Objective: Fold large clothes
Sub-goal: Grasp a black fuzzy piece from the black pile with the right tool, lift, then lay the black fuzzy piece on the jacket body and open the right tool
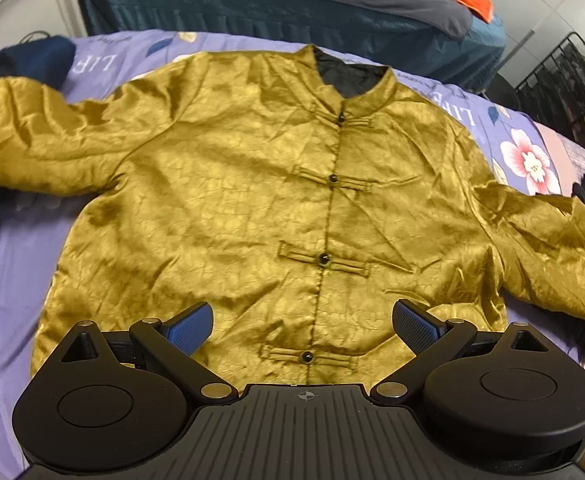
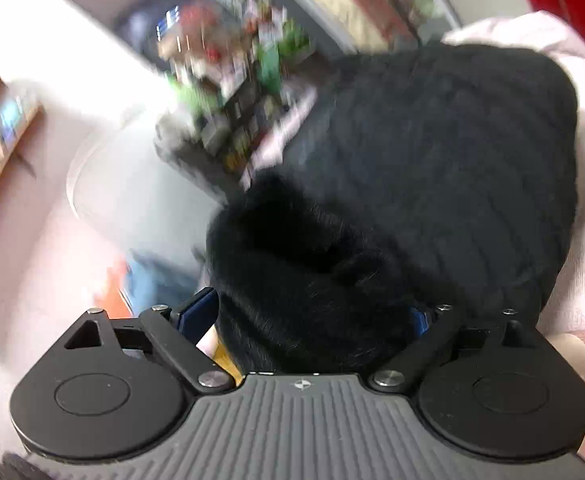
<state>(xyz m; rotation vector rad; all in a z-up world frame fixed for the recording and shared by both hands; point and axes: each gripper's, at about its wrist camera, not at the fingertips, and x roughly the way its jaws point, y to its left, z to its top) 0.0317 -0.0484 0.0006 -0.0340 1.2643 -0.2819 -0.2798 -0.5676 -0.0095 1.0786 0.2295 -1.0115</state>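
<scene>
I read this as the very start of the fold: the gold jacket point(image 1: 292, 208) lies flat, front up and buttoned, on the bed point(image 1: 16, 280), collar toward twelve o'clock, hem toward six, one sleeve out at nine and the other at three. Nothing is folded yet.

My left tongs point(image 1: 302, 326) hang spread wide over the lower front of the jacket, just above the hem, with nothing between the blue pads point(image 1: 190, 326). I judge them released and clear of the cloth.

My right tongs point(image 2: 312, 320) look elsewhere, in a blurred view, at a black fuzzy garment point(image 2: 412, 160) that fills the gap between them. They stand wide, but I cannot tell whether the pads press on it or merely straddle it.

Next, I think, the left tongs should travel toward nine o'clock, pinch the sleeve near the cuff and carry it across the chest; the right must first be brought to the jacket.

Writing: the lilac bedsheet reads upside down as "LIF" at eleven o'clock and "LIFE" at two o'clock. I see no brand on the jacket.
</scene>
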